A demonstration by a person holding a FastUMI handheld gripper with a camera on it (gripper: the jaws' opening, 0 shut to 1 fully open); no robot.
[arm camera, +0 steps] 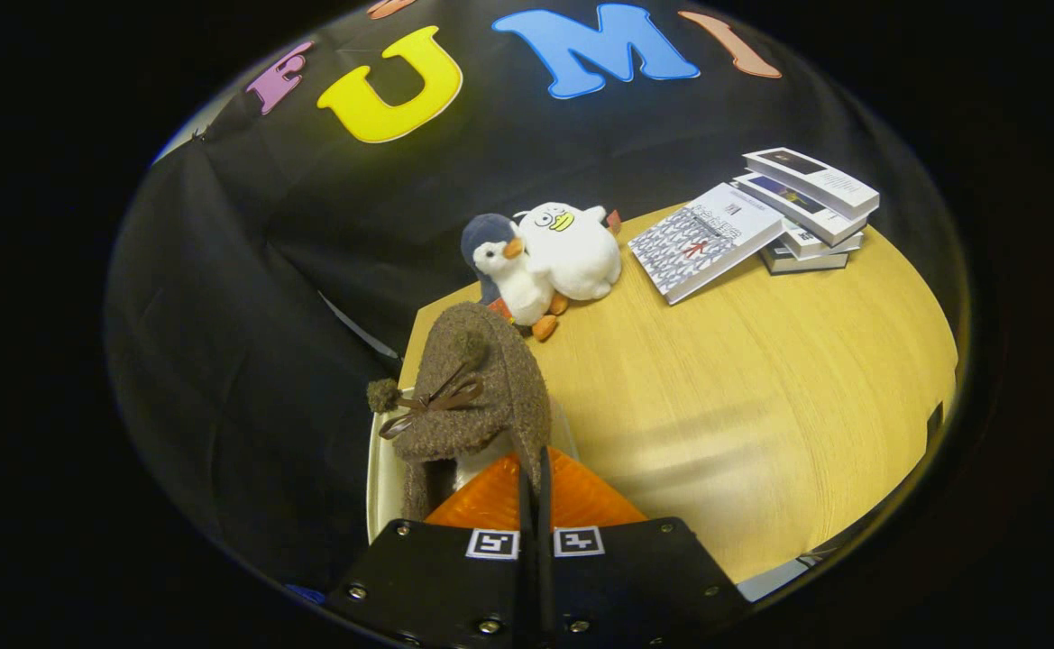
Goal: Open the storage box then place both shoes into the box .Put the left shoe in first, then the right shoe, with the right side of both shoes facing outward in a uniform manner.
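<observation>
The brown fleece shoe (477, 397) hangs just ahead of the gripper (534, 487), a little to the left of the fingers' line, its long axis running away from the camera with the toe pointing toward the plush toys; a small bow and pompom sit on its near side. Under it a pale rim, probably the storage box (382, 473), shows at the table's left edge. The fingers are pressed nearly together, apparently pinching the shoe's opening edge, though the contact is partly hidden. Beyond lie a penguin plush (513, 275) and white duck plush (576, 248), then a stack of books (801, 216) on the wooden table (761, 379).
</observation>
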